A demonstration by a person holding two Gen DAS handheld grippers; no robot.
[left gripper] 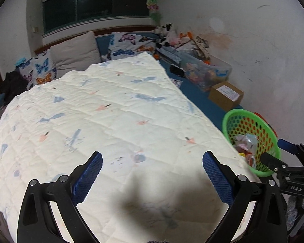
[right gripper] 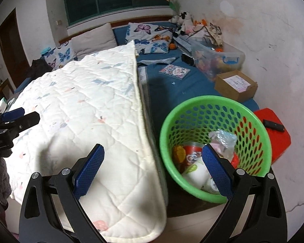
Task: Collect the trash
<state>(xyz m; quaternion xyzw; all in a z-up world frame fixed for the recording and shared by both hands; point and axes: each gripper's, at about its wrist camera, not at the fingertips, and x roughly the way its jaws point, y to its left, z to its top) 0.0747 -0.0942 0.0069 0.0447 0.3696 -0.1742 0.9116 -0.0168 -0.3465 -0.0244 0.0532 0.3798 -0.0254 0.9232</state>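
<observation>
Beside white quilt (right gripper: 87, 101), green perforated basket (right gripper: 251, 125) of wrappers (right gripper: 223, 139)

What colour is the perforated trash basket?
Bright green; the basket shows best in the right wrist view.

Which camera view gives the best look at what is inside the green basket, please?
The right wrist view: it looks down into the green basket, showing wrappers, a printed red package and white items. The left wrist view catches the basket only at its right edge, side-on, with the contents mostly hidden.
</observation>
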